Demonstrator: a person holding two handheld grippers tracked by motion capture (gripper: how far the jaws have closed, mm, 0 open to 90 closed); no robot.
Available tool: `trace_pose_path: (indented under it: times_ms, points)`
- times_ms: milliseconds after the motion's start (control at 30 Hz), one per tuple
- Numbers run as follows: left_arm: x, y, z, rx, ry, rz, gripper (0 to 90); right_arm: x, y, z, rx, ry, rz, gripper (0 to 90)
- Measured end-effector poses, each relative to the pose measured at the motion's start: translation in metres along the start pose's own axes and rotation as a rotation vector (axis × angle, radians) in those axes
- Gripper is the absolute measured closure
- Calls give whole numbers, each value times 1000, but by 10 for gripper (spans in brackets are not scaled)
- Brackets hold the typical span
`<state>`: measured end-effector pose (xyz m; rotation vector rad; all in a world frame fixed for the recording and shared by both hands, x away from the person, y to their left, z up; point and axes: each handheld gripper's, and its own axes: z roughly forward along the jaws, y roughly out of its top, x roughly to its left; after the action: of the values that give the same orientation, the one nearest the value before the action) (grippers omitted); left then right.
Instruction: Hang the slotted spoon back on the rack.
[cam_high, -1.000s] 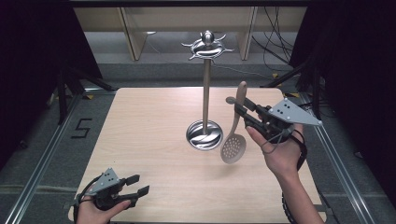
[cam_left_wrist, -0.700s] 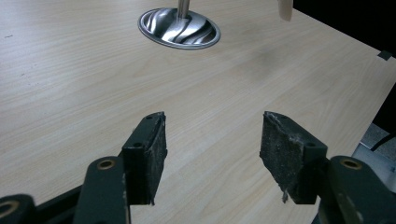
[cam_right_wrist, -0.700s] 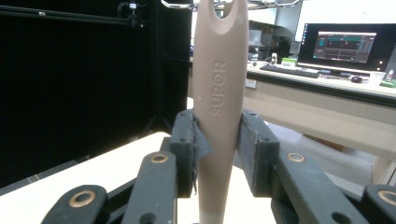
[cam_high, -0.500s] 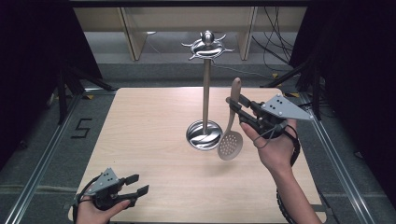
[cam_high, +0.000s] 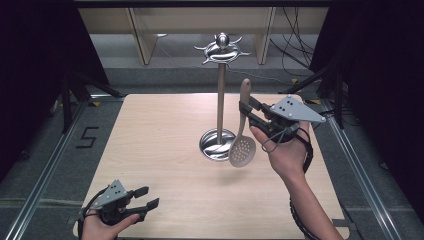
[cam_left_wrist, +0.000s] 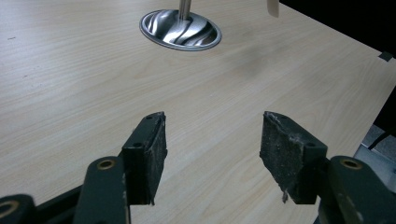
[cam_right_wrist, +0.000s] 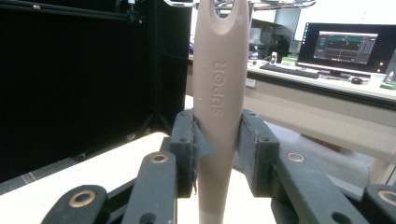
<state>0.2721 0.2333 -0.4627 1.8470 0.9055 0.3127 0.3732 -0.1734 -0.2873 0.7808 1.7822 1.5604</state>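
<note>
Lifting slotted spoon (cam_high: 242, 145) higher and closer to stand (cam_high: 220, 90) than a second ago, handle now upright. Clamped by handle in right gripper (cam_high: 248, 114), pads tight on both sides just under hanging hole, head dangling in air beside stand base, clear of table (cam_high: 165, 125). Looks like lining up to hang on top hooks, hole not there yet. Left gripper (cam_high: 145, 197) parked at near corner, jaws apart, holding nothing, hasn't budged.
</note>
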Motion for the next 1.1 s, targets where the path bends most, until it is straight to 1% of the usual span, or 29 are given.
trace_pose_path:
  times_ms: [33,67,100,133,167,267,400,633,733,767,800,833,867,967,1000,1033,1100]
  points:
    - [-1,0,0,3,4,-20,402,1,0,1,4,1,11,697]
    - [-1,-1,0,1,5,-24,402,0,0,2,1,-4,-4,696]
    - [0,0,0,0,1,-6,401,1,1,2,4,-5,0,697]
    - [-1,0,0,2,4,-19,402,1,1,3,3,-4,-4,697]
    - [-1,0,0,2,5,-22,402,1,1,4,1,-4,-10,697]
    - [-1,-1,0,-7,5,-24,401,3,2,6,3,0,3,697]
    - [-1,-1,0,-5,7,-26,402,3,4,8,1,-11,-8,696]
    - [-1,-1,0,-6,4,-25,402,4,6,11,3,-12,-2,696]
    - [-2,0,0,-1,15,-22,402,4,7,13,3,-15,-6,696]
    - [-1,-1,0,-7,4,-25,402,4,7,13,5,-15,-4,696]
    - [-1,-1,0,-7,4,-25,402,4,7,14,1,-13,-7,696]
    - [-1,-1,0,-7,4,-25,402,5,7,14,7,-15,1,696]
    - [-1,-1,0,-7,5,-24,402,4,7,15,2,-24,-4,696]
    - [-1,-1,0,-8,5,-23,402,4,7,17,1,-20,-8,696]
    - [-1,-1,0,-8,5,-22,402,4,8,17,7,-19,-3,696]
    - [0,0,0,-9,2,-4,402,5,8,17,6,-17,-2,696]
    - [-1,0,0,-2,13,-10,402,5,9,18,11,-18,9,696]
